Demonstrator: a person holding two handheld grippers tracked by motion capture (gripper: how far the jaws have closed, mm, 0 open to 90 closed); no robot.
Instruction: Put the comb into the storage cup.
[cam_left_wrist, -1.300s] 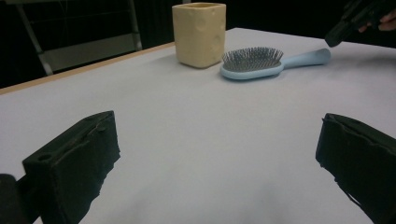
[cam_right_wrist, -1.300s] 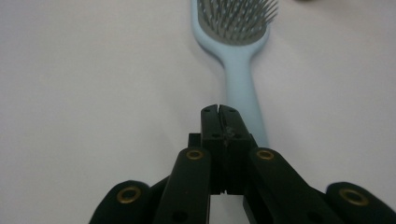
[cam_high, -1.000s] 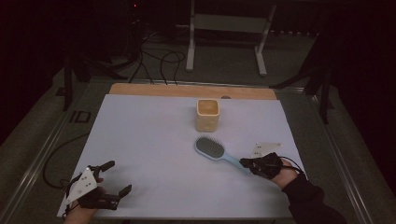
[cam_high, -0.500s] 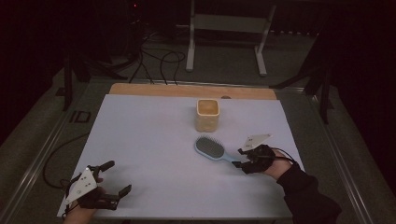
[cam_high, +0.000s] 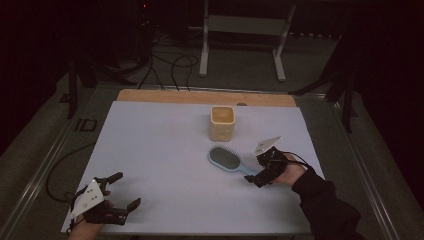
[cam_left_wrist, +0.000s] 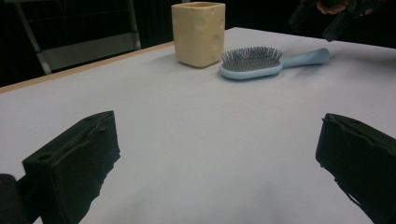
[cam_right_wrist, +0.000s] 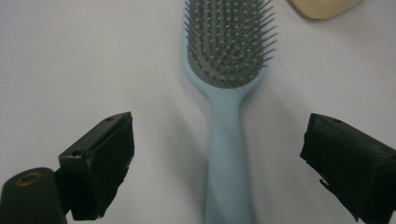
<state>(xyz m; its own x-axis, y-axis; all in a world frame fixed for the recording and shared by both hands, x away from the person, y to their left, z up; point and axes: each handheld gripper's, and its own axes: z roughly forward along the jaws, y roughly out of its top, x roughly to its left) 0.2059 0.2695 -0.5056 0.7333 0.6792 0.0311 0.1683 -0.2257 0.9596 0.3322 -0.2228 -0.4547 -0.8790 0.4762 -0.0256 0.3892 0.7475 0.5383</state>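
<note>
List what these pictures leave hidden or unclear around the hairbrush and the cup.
- Hairbrush: the handle's end is cut off by the bottom edge of the right gripper view; in the high view the right gripper covers it.
- Cup: its inside is too dim and small in the high view; the left gripper view looks at its side, so the contents stay hidden.
- Right gripper view: only a corner of the cup shows at the top edge.

One marking could be read: pale characters that looked like "ID" stood on the dark surface (cam_high: 85, 125) just beside the left edge of the bench (cam_high: 150, 150) in the high view. The hairbrush (cam_high: 226, 158) and the yellow cup (cam_high: 222, 123) carried no legible print in any view.
</note>
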